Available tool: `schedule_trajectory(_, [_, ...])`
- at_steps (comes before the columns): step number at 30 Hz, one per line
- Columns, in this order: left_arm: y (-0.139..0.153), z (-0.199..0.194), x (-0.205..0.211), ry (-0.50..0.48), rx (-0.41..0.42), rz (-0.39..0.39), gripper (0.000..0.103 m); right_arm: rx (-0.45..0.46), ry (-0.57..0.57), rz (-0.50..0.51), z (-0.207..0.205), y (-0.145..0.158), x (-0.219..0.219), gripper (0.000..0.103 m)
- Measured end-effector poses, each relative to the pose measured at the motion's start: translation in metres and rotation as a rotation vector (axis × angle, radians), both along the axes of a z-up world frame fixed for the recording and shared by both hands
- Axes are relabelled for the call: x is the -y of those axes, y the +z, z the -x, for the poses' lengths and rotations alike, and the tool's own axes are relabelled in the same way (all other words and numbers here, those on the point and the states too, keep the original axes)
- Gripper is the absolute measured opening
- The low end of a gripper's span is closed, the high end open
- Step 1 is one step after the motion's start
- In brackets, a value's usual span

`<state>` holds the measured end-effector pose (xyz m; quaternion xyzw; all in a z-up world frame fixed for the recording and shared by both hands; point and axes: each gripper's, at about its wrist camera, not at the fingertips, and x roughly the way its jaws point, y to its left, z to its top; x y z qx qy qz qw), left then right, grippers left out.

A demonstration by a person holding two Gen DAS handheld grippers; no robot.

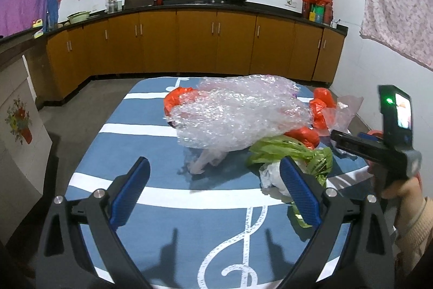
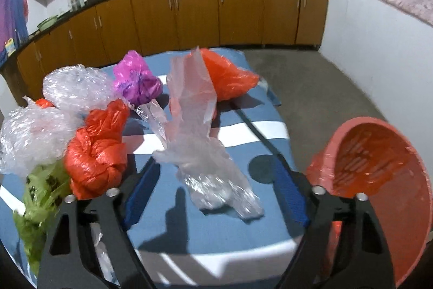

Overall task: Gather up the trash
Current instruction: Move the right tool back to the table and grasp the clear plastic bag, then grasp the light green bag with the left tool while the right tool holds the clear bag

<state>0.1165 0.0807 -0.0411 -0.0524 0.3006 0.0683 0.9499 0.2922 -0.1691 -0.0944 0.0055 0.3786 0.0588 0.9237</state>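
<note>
Plastic trash lies on a blue table (image 1: 151,151) with white stripes. In the left wrist view a big sheet of bubble wrap (image 1: 238,113) covers orange bags (image 1: 178,98), with a green bag (image 1: 292,153) to its right. My left gripper (image 1: 213,180) is open and empty, short of the pile. My right gripper (image 2: 213,178) is open around a clear plastic bag (image 2: 197,151) without gripping it. It also shows in the left wrist view (image 1: 362,145). An orange bag (image 2: 97,151), a purple bag (image 2: 135,80) and a green bag (image 2: 40,205) lie to its left.
A salmon-red bin (image 2: 379,169) lies tilted at the table's right edge, mouth toward me. Wooden kitchen cabinets (image 1: 194,42) with a dark counter line the far wall. Grey floor (image 2: 311,83) lies right of the table. A white board with a flower picture (image 1: 19,121) stands at left.
</note>
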Motion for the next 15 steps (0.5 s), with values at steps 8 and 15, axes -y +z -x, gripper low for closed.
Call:
schedule_trajectory(8, [-0.001, -0.010, 0.026, -0.069, 0.004, 0.024, 0.095, -0.052, 0.045, 0.010, 0.002, -0.004, -0.002, 0.034])
schedule_trajectory(15, [-0.003, -0.023, 0.063, -0.155, -0.010, 0.037, 0.094, -0.006, -0.003, -0.020, 0.048, 0.010, 0.030, 0.032])
